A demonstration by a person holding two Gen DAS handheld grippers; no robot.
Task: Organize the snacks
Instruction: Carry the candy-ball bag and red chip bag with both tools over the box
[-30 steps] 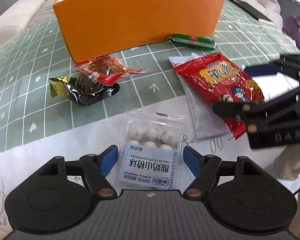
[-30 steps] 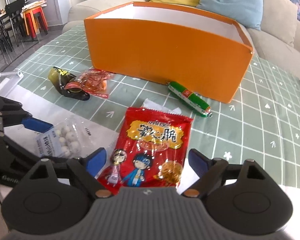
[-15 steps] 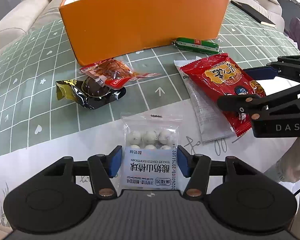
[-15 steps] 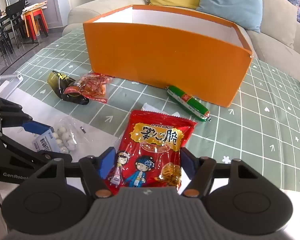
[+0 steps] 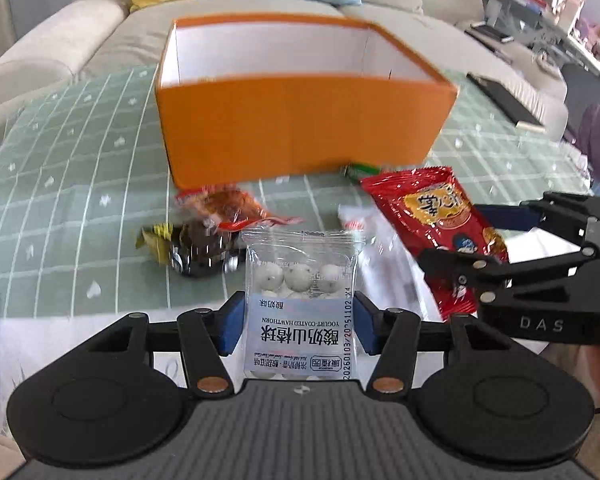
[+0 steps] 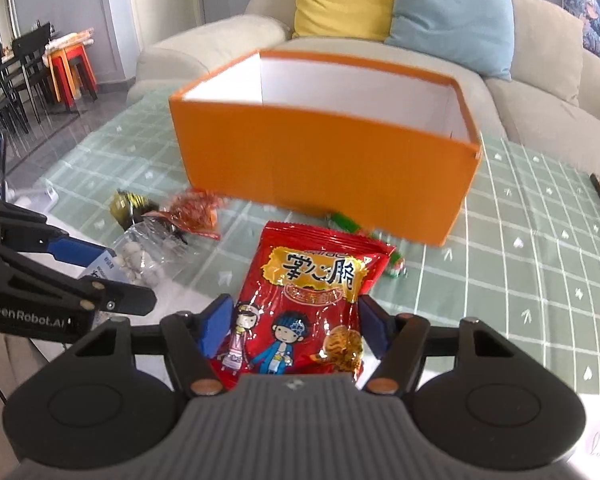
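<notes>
Yogurt-coated hawthorn ball packet (image 5: 300, 312), clamped by its side edges in the left claw (image 5: 298, 322), hangs clear of the counter (image 5: 80, 208) with its clear window of white balls forward; the label reads "YOGURT-COATED HAWTHORN" over Chinese characters, beside a printed date code. Red crisp packet (image 6: 304, 312), with yellow Chinese lettering and two cartoon children, is gripped likewise across its width in the right claw (image 6: 294, 330), top edge pointing at the box. Both claws have just closed onto their packets. Edge grips spare the contents from crushing and leave each bag free to drop. Ahead of both stands the orange box (image 5: 300, 136), open-topped and white inside, evidently the destination; no snack is visible in the part of it shown. Still on the counter before its near wall: a red-orange sachet (image 5: 224, 208) overlapping a black and yellow wrapped snack (image 5: 192, 248), a white packet (image 5: 384, 256), and a green sausage stick (image 6: 348, 224) partly hidden. Claw housings read "DAS" and "GenRobot.AI". A green grid cloth covers the counter; a sofa (image 6: 540, 92) with yellow and blue cushions stands behind
</notes>
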